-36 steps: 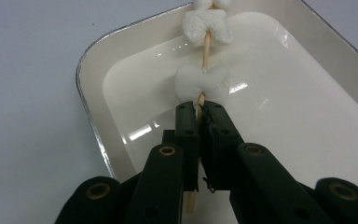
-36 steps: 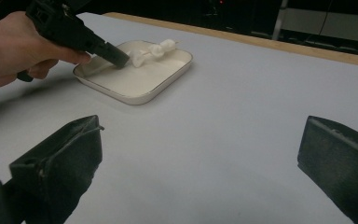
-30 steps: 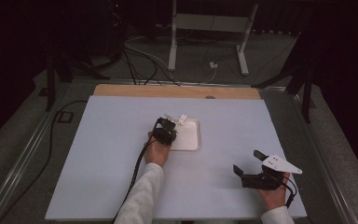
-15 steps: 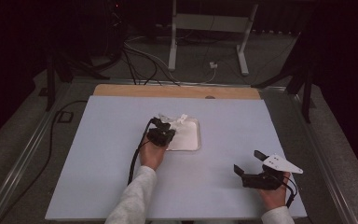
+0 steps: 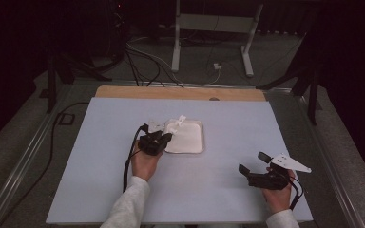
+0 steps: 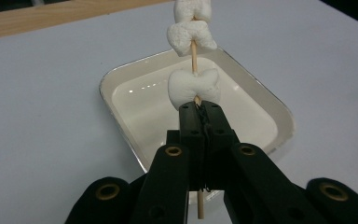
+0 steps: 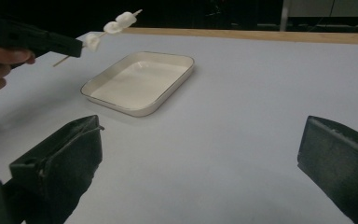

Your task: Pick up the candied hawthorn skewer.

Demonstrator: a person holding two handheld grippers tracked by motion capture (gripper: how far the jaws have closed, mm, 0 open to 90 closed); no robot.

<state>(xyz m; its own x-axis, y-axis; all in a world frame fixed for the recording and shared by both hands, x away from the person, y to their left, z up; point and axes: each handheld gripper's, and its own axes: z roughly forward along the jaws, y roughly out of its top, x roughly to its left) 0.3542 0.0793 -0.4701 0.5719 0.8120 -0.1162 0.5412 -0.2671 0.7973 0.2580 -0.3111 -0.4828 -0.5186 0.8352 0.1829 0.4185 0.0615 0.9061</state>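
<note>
My left gripper (image 5: 165,137) (image 6: 200,112) is shut on a thin wooden skewer (image 6: 195,53) that carries three white marshmallows (image 6: 194,86) (image 7: 113,25) (image 5: 175,126). It holds the skewer in the air above the left edge of a shallow white tray (image 5: 190,138) (image 6: 279,121) (image 7: 142,79), which has nothing in it. The skewer's bare end sticks out below the jaws. My right gripper (image 5: 252,162) (image 7: 200,154) hovers low over the table near the front right, open, with nothing between its jaws.
The tray sits mid-table on a pale sheet (image 5: 100,142). A wooden strip (image 5: 180,92) runs along the table's far edge. Cables (image 5: 142,57) and a metal stand (image 5: 209,33) lie on the floor beyond.
My left hand has pulled back toward the left and risen a little, lifting the marshmallow skewer off the tray. The right hand has stayed put.
</note>
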